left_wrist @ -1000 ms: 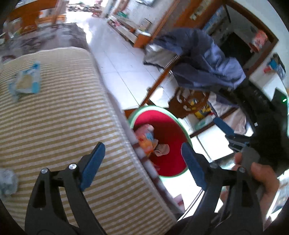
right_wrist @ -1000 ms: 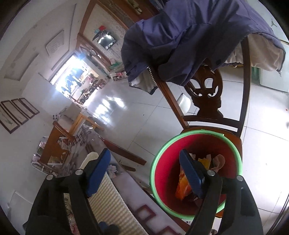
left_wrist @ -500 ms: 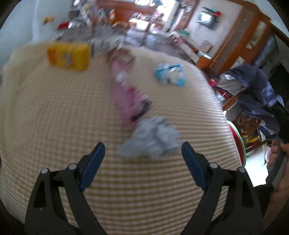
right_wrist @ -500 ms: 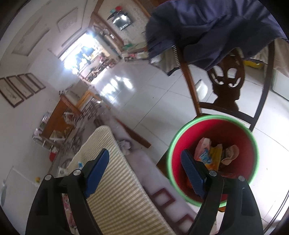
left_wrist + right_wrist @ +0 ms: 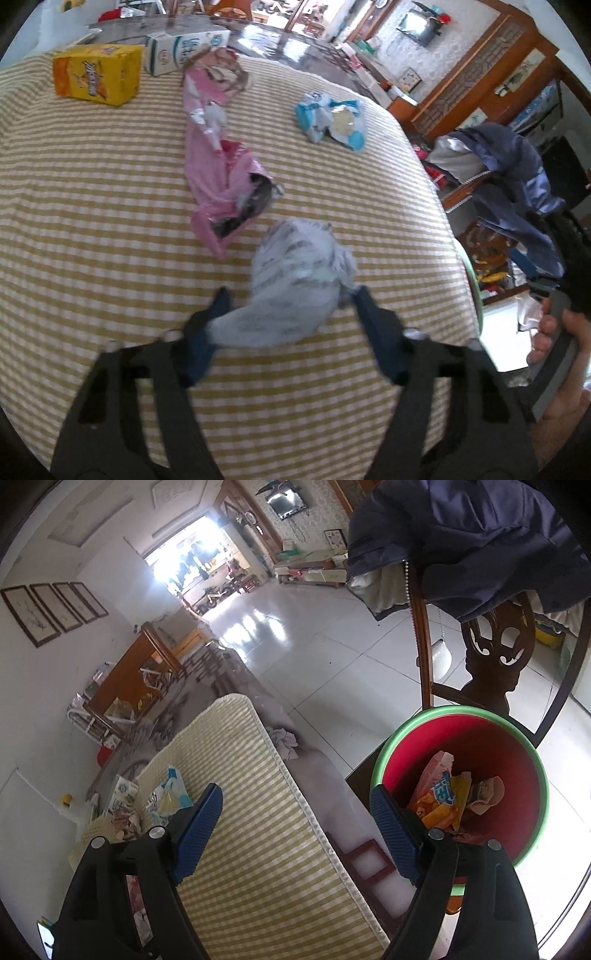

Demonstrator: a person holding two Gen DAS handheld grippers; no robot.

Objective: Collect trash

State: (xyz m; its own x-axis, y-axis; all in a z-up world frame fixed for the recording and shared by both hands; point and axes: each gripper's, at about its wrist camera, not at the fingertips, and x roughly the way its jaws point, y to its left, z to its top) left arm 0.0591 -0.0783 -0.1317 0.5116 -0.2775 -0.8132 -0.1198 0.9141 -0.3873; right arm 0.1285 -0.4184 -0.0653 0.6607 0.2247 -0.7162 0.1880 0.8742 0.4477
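A crumpled grey-white plastic bag [image 5: 295,266] lies on the yellow striped tablecloth [image 5: 92,221]. My left gripper [image 5: 291,295] points down at it and its jaws are closing, blurred, with a blue pad touching each end of the bag. My right gripper [image 5: 295,794] hangs open and empty over the table edge, beside a red bin with a green rim [image 5: 461,710] that holds several wrappers. A hand [image 5: 554,332] holding that right gripper shows at the right of the left wrist view.
More litter lies farther back on the cloth: a pink wrapper [image 5: 218,177], a blue-white snack bag [image 5: 332,118], a yellow box [image 5: 98,74] and a milk carton [image 5: 181,48]. A wooden chair draped with a blue jacket [image 5: 480,535] stands behind the bin.
The left view swung from the bin to the tabletop, then came in on the grey bag while its jaws narrowed around it. The right gripper shifted sideways and stayed open.
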